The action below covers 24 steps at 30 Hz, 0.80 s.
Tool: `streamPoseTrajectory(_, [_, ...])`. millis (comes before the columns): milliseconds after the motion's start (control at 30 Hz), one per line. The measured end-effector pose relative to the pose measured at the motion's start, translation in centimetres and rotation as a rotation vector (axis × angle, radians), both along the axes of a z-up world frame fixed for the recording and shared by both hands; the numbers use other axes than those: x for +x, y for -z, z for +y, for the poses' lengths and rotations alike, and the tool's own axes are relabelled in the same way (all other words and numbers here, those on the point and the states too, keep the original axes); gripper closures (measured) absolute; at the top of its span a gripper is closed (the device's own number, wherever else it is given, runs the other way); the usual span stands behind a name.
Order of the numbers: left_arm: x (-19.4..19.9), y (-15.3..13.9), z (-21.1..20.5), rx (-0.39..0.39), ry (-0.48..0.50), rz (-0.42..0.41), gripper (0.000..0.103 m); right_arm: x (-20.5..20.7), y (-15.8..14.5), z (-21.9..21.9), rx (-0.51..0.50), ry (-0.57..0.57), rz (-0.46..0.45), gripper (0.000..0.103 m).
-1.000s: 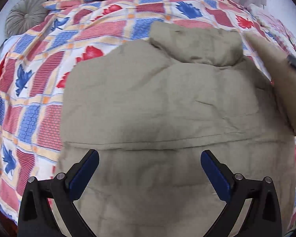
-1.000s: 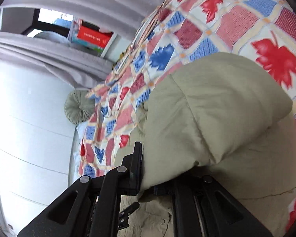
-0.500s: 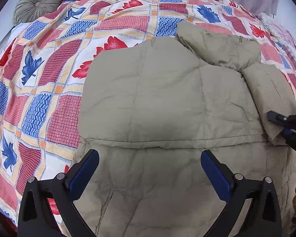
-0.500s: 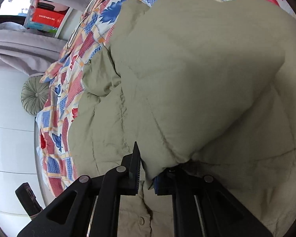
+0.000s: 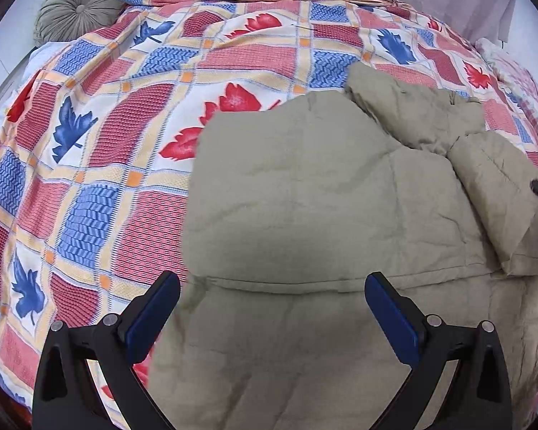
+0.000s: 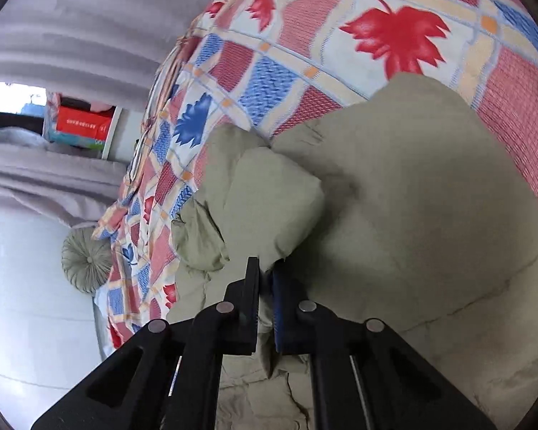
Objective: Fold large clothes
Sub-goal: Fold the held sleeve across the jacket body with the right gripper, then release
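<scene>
The olive-green padded jacket lies back-up across the centre and right of the left-wrist view, on a patchwork bedspread with red and blue leaves. The right gripper is clenched on the cuff of the jacket's puffy sleeve, which is laid across the jacket's back. The left gripper hovers with its jaws spread wide and empty over the horizontal quilting seam. The sleeve should probably be set down flat and parallel to the side edge before letting go; whether it sits square is hard to tell through the fisheye. A round pleated grey-green cushion sits upper left.
</scene>
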State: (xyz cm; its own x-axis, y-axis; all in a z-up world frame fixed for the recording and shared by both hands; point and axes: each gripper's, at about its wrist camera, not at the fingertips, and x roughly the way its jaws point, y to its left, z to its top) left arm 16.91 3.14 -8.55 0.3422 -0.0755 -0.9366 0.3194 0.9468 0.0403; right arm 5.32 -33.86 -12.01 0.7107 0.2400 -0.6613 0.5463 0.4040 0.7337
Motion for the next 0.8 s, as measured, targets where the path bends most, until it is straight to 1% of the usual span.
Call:
streamPoseTrajectory(33, [0.2,-0.1,0.5,0.001,-0.004,-0.002,0.000,0.9,-0.7,1.0,-0.037,-0.050,-0.015,0.096])
streamPoseTrajectory(67, [0.5,-0.1,1.0,0.000,-0.012,-0.002,0.000,2.2,-1.6,2.7,-0.084,-0.130,-0.036,0.096])
streamPoseTrajectory(167, [1.2,-0.2,2.7,-0.019,-0.054,0.011,0.000,5.1,-2.5,7.9,-0.153,-0.329,-0.059,0.096])
streamPoseTrajectory(267, [1.8,-0.6,4.0,-0.044,-0.089,0.018,0.000,6.6,-2.1,12.8,-0.215,-0.483,-0.041,0.096])
streamPoseTrajectory(400, [2.1,-1.1,4.2,-0.080,-0.077,0.019,0.000,7.1,-0.5,17.2,-0.273,-0.609,0.017,0.096])
streamPoseTrajectory(467, [2.1,-1.3,3.8,-0.110,-0.061,0.023,0.000,7.0,0.4,18.1,-0.258,-0.639,0.031,0.096])
streamPoseTrajectory(533, [2.1,-1.5,3.3,-0.156,-0.051,0.044,0.000,7.0,1.3,18.9,-0.248,-0.663,0.068,0.095])
streamPoseTrajectory(600, [2.2,-1.5,2.4,-0.195,-0.041,0.063,0.000,6.9,1.6,18.9,-0.246,-0.664,0.084,0.095])
streamPoseTrajectory(667, [2.3,-1.5,1.2,-0.217,-0.022,0.071,0.000,6.4,1.3,18.5,-0.235,-0.658,0.081,0.095])
streamPoseTrajectory(767, [2.7,-0.8,-1.4,-0.249,0.016,0.099,0.000,4.8,0.5,16.5,-0.213,-0.623,0.069,0.094])
streamPoseTrajectory(800, [2.9,-0.4,-2.2,-0.258,0.026,0.110,0.000,3.8,0.4,15.4,-0.188,-0.597,0.068,0.091])
